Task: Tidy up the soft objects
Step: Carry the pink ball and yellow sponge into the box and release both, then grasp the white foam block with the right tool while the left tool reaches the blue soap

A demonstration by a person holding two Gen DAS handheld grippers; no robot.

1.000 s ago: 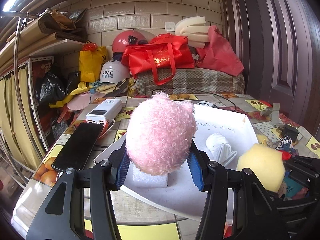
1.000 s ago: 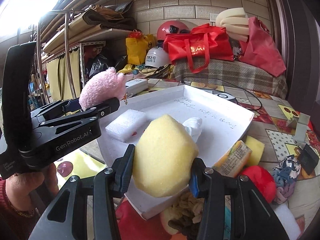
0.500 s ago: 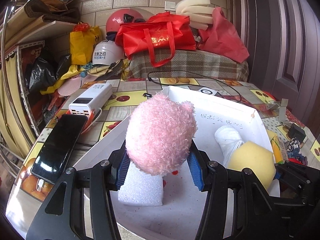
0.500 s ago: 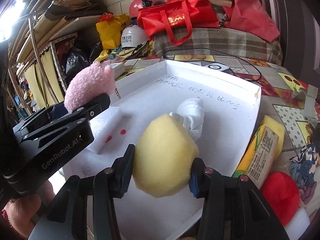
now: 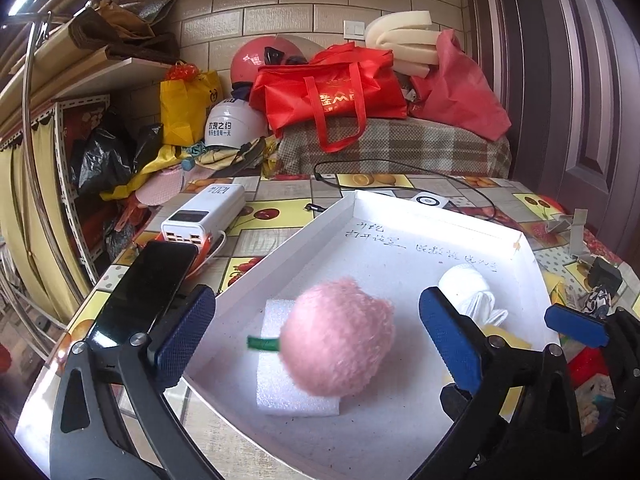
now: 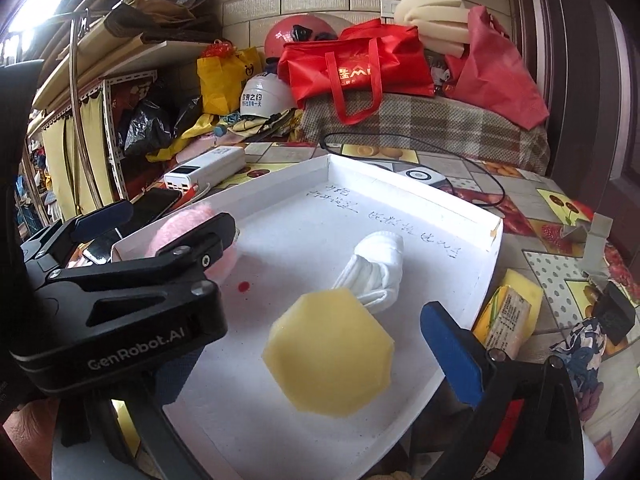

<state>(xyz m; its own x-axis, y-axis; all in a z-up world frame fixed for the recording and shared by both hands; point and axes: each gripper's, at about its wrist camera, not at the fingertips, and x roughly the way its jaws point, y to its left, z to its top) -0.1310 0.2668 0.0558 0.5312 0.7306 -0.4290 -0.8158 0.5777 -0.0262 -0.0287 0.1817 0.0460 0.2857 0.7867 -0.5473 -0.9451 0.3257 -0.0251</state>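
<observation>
Both my grippers are opening over the white tray [image 5: 528, 256], so each soft thing drops inside its walls. Left gripper [image 5: 316, 336]: jaws springing apart, pink fluffy ball [image 5: 336, 346] loose between them, over the white foam block [image 5: 280, 392]. Right gripper [image 6: 320, 344]: jaws widening, yellow sponge [image 6: 328, 352] free, just beside the rolled white sock [image 6: 376, 268]

a beige tiled wall [image 5: 280, 4] backs a cluttered shelf [image 5: 100, 76], with a dark door [image 5: 560, 100] at right.
</observation>
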